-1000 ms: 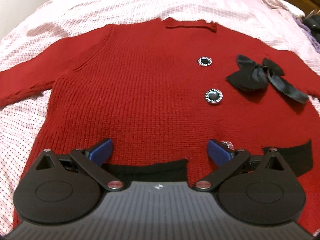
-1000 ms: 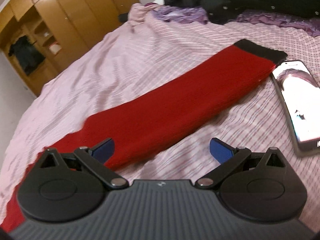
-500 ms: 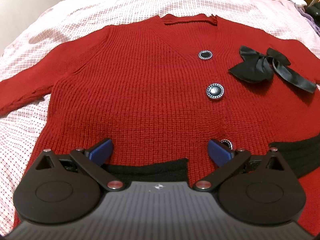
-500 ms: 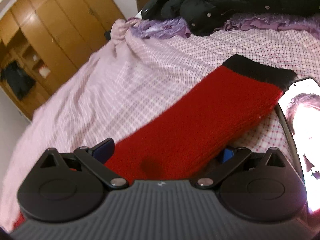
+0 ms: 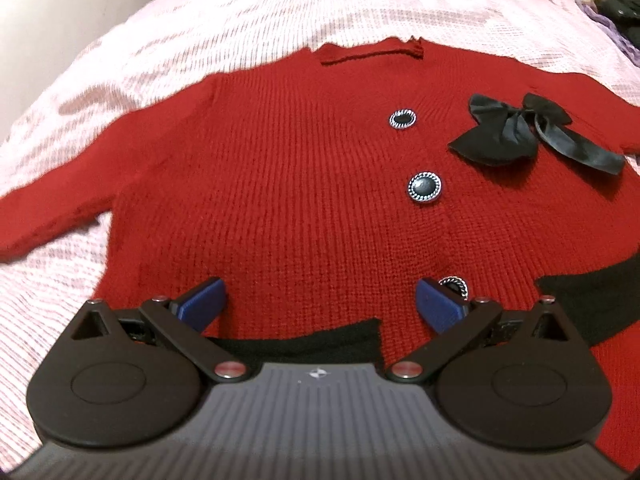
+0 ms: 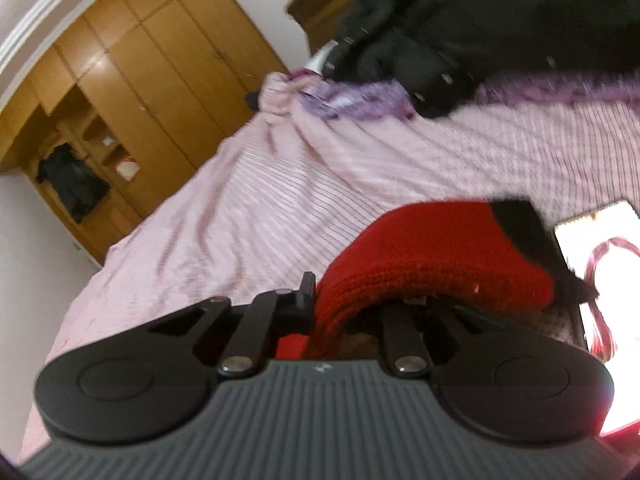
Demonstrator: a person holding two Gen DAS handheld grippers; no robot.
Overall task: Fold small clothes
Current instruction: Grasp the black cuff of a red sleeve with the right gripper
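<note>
On the bed: a red knit cardigan (image 5: 288, 184) lies face up and spread flat on a pink checked bedspread (image 5: 248, 28), neckline away from the person, black hem band nearest.
Cardigan details: two silver-rimmed buttons run down the front, a third peeks out just beside one blue finger pad; a black satin bow (image 5: 516, 132) sits on the chest to the right.
Left gripper (image 5: 318, 300): hovering low over the hem, fingers spread wide, nothing between them.
Right gripper (image 6: 360, 304): pinched onto the sleeve (image 6: 432, 256), which bunches up in a hump over the fingers; the black cuff (image 6: 520, 220) hangs off the far end.
Nearby: a lit phone (image 6: 596, 248) lies on the bedspread just beside the cuff; dark clothes (image 6: 480, 20) are heaped at the far end, with a wooden wardrobe (image 6: 132, 92) beyond.
Step, as I read it: the sleeve looks ready to be carried across the body for the first fold.
Risk one: the bite is on a thick bunch of knit, so it could slip out mid-swing and leave the sleeve crumpled.
Risk two: the trailing cuff may drag the phone along.
Risk three: with the left claw not pressing the body down, pulling the sleeve could skew the whole cardigan.
</note>
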